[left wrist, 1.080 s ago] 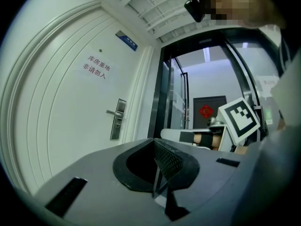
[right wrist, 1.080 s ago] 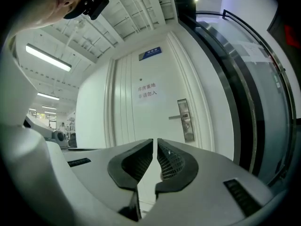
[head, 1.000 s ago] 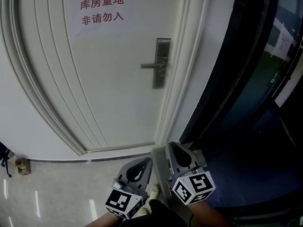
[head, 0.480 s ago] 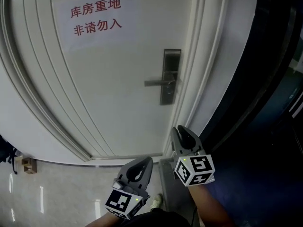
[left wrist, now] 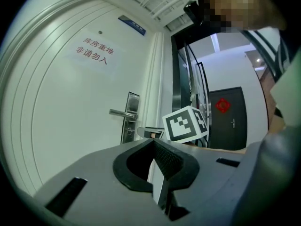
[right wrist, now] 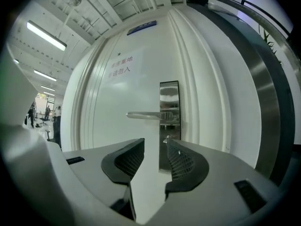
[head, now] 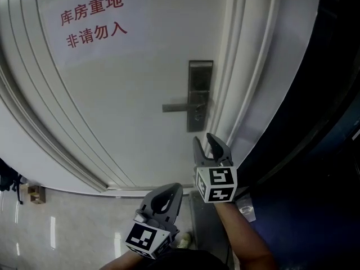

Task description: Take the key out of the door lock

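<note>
A white door (head: 112,94) carries a steel lock plate (head: 199,94) with a lever handle (head: 175,107). In the right gripper view a small metal key (right wrist: 166,139) sticks out of the lock plate (right wrist: 169,102) under the handle (right wrist: 143,115). My right gripper (head: 203,142) is raised just below the lock, a little short of the door. Its jaws are opening, with nothing between them (right wrist: 155,145), and the key shows just over the right fingertip. My left gripper (head: 170,189) hangs lower, its jaws closed and empty (left wrist: 153,142).
A paper sign with red characters (head: 93,21) is stuck on the door's upper left. The door frame (head: 247,83) and dark glass (head: 320,128) lie to the right. A glossy tiled floor (head: 62,229) is below, with a small box (head: 36,193) by the wall.
My right gripper has risen from beside the left one toward the lock, and its jaws have parted. The left gripper has stayed low and shut.
</note>
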Available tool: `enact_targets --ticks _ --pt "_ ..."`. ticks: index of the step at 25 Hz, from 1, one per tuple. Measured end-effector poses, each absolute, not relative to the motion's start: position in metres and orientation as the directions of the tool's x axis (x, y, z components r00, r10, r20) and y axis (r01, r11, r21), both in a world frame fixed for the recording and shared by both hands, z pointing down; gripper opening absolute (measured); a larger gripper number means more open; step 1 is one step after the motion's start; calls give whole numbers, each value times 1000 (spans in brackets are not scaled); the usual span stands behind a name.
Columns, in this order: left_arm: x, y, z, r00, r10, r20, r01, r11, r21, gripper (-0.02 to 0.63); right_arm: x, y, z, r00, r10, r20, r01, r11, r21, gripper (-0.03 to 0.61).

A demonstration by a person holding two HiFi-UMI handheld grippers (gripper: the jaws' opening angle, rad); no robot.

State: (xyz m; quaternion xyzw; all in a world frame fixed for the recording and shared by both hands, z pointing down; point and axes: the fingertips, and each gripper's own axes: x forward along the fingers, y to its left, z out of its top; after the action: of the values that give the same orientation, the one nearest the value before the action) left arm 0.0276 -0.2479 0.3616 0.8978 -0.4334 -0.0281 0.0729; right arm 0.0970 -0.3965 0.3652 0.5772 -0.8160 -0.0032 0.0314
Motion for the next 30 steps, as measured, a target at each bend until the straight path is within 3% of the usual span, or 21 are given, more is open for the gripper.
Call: enact_targets --ticks 16,28,30 --pt "4 -309 368 646 -763 12 -753 -634 177 3 98 -486 388 -188 -978 90 -965 201 168 173" --pt "-4 -339 373 666 -746 14 -734 -651 193 3 97 -509 392 -128 -987 101 -972 145 184 168" --pt "-4 -341 373 669 -743 15 -731 -654 194 3 98 -509 392 -126 -987 102 -976 142 166 144"
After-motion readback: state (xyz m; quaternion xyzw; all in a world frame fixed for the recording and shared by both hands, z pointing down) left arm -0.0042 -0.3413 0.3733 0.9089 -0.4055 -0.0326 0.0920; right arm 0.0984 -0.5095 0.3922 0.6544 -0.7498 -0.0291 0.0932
